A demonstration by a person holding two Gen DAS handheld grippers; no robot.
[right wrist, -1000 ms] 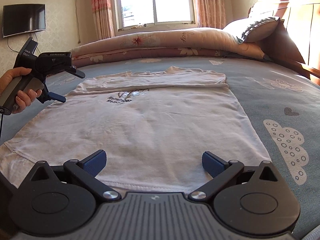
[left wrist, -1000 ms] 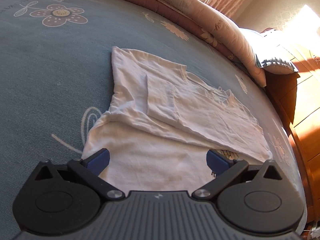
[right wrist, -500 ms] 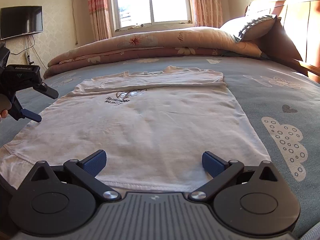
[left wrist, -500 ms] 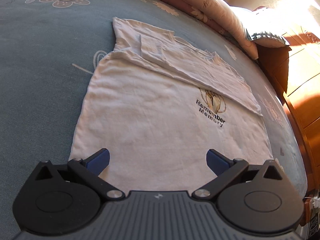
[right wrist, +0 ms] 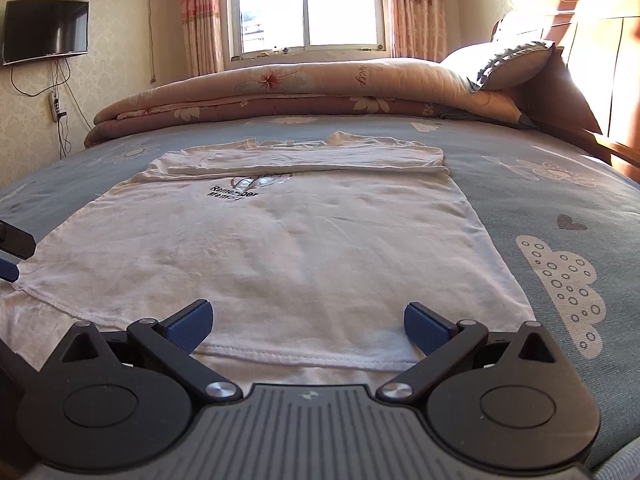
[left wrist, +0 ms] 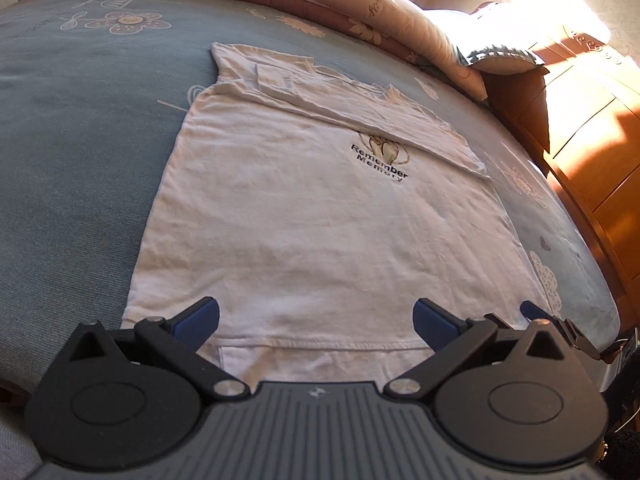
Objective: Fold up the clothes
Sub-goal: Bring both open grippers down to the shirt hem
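Two open grippers sit at the near hem of a white T-shirt, neither holding anything.

Left wrist view: the left gripper [left wrist: 316, 320] has its blue fingers spread wide, one near each end of the hem, with nothing between them. The T-shirt [left wrist: 312, 220] lies flat on the blue bedsheet [left wrist: 72, 152], its long axis running straight away from the fingers toward the folded-down top band [left wrist: 360, 108] by the quilt [left wrist: 360, 8]. The hem lies just ahead of and below the fingertips.

Right wrist view: the right gripper [right wrist: 306, 322] is likewise spread and empty, hovering over the hem toward the shirt's right corner. The T-shirt [right wrist: 288, 240] again stretches directly away.

Both grippers look about equally near the hem; the likely next move is for each to pinch a hem corner and carry it forward along that axis.
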